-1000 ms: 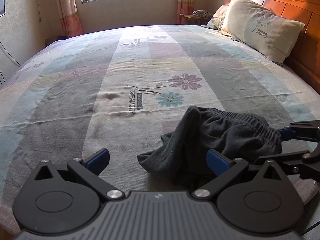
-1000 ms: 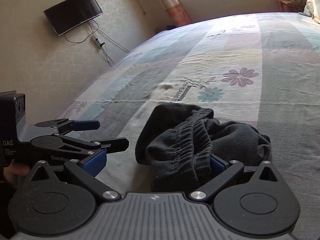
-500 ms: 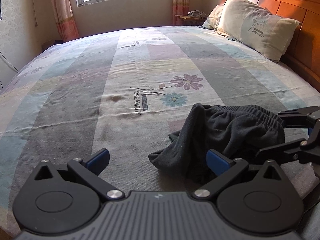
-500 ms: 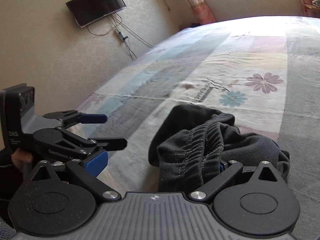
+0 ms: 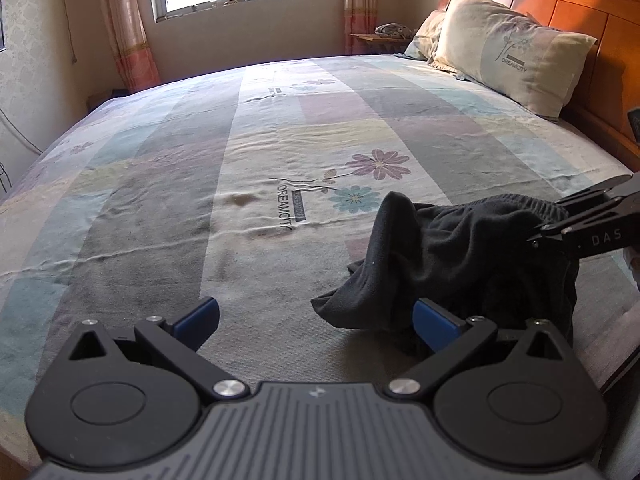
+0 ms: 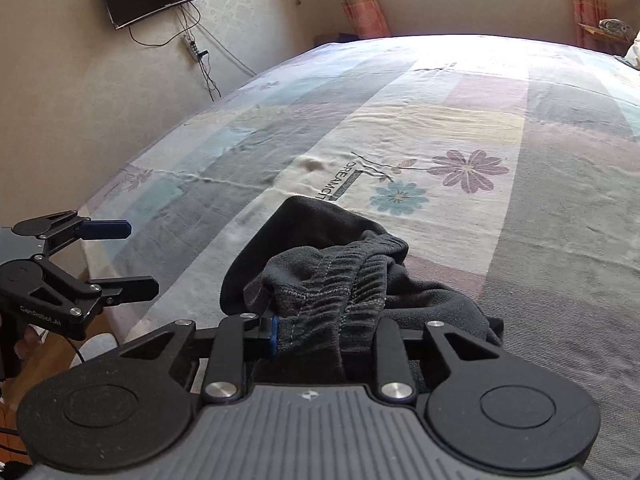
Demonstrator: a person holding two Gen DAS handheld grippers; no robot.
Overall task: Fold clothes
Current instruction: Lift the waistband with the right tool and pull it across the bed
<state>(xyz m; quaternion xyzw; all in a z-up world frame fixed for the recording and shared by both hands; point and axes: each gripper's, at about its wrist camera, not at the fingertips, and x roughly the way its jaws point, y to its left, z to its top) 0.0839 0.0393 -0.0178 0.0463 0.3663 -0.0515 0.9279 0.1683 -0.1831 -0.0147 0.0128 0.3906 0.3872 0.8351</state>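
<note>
Dark shorts point(image 6: 360, 280) on bed point(image 6: 520, 240) — right gripper point(image 6: 324, 332) clamped on waistband.

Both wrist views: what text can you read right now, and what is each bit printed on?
"DREAMCITY": on the bedsheet, beside the printed flowers.
"DREAMCITY": on the near pillow.
"DAS": on the body of the right claw.
"GenRobot.AI": on the body of the left claw, small and only partly sharp.
No other text shows.

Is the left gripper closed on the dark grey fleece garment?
No, the left gripper is open, beside the dark grey fleece garment.
</note>
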